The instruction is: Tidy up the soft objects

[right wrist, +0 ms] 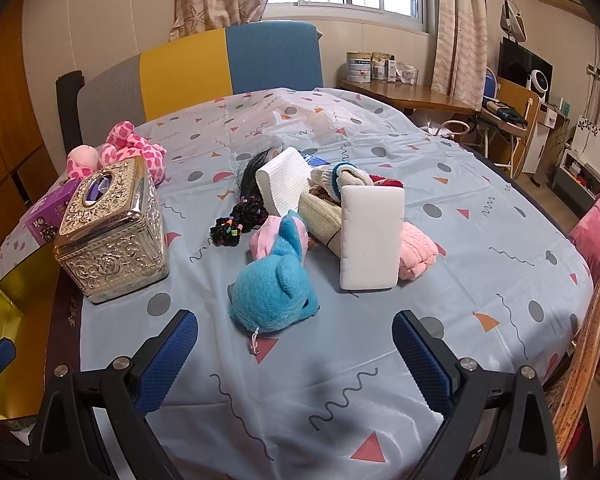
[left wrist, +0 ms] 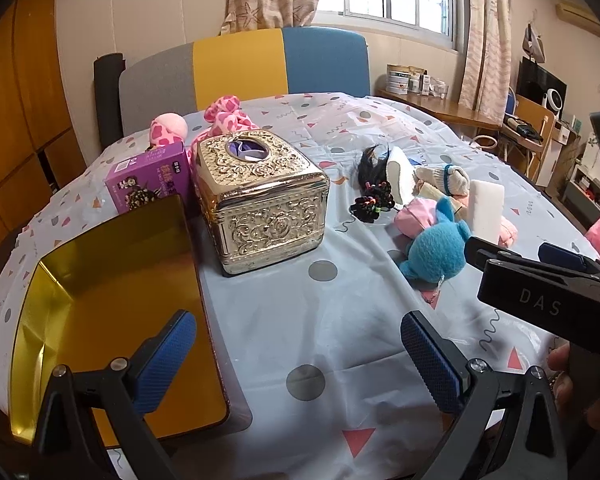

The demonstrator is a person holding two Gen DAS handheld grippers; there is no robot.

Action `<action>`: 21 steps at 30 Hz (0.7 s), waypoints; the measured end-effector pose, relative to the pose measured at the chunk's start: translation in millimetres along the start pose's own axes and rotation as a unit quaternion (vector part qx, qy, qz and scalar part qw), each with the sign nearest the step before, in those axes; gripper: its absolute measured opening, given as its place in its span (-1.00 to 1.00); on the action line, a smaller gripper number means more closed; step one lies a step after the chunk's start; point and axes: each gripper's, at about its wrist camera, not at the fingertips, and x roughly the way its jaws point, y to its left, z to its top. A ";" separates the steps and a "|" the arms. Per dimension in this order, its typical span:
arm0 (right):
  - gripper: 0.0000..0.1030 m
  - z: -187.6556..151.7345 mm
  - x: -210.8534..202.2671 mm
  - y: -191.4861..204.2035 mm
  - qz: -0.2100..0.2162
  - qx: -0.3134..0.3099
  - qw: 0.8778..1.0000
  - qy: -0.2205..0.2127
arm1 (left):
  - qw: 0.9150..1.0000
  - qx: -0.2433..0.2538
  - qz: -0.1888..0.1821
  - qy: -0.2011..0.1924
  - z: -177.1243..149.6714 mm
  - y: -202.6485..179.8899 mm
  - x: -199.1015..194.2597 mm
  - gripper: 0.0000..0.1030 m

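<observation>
Nearest, the left tool [left wrist: 298, 354] gapes empty, left of the ornate tissue box [left wrist: 260, 200], above 1 open gold tin [left wrist: 112, 300], likely the bin. The right tool [right wrist: 296, 352], spread wide and empty, faces 1 blue plush [right wrist: 274, 292] right of that box. Beyond: 2 white foam blocks [right wrist: 372, 236], 1 pink towel [right wrist: 418, 254].

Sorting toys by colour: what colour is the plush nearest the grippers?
Bright blue plush, clearest in the right wrist view.

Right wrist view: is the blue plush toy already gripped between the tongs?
No, the blue plush toy lies on the tablecloth ahead of the open right tongs, touching neither pad.
</observation>
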 end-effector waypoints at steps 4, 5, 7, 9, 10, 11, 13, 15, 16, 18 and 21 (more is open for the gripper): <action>0.93 0.5 0.1 -0.2 0.000 0.000 1.000 0.000 | 1.000 -0.003 -0.006 0.002 -0.2 1.7 0.8 0.99; 0.93 0.3 0.0 -0.2 0.000 0.000 1.000 -0.001 | 1.000 -0.004 -0.010 0.002 -0.3 1.9 0.5 0.99; 0.93 0.6 -0.6 -0.6 -0.001 0.001 1.000 -0.002 | 1.000 -0.004 -0.013 0.004 -0.4 1.6 0.9 0.99; 0.93 0.8 -0.8 -1.2 0.000 0.001 1.000 -0.002 | 1.000 -0.004 -0.013 0.006 -0.8 1.0 1.5 0.99; 0.93 0.7 -0.9 -1.2 0.000 0.001 1.000 -0.002 | 1.000 -0.004 -0.014 0.006 -1.2 1.0 1.2 0.99; 0.93 0.8 -0.8 -1.1 0.000 0.001 1.000 -0.002 | 1.000 -0.005 -0.014 0.006 -1.5 1.1 0.7 0.99; 0.93 1.0 -0.9 -1.1 0.000 0.000 1.000 -0.002 | 1.000 -0.004 -0.013 0.004 -1.8 0.4 0.4 0.99; 0.93 1.3 -1.9 -2.7 0.000 0.001 1.000 -0.003 | 1.000 -0.003 -0.011 0.005 -1.6 0.4 0.1 0.99; 0.93 1.6 -1.9 -3.3 -0.001 0.001 1.000 -0.004 | 1.000 -0.002 -0.009 0.006 -1.6 -0.1 0.6 0.99; 0.93 2.0 -2.0 -4.5 -0.001 0.002 1.000 -0.003 | 1.000 -0.001 -0.008 0.007 -2.1 -0.2 1.2 0.99; 0.93 2.9 -2.4 -6.2 -0.002 0.004 1.000 -0.004 | 1.000 0.004 -0.007 0.009 -3.5 -2.0 1.1 0.99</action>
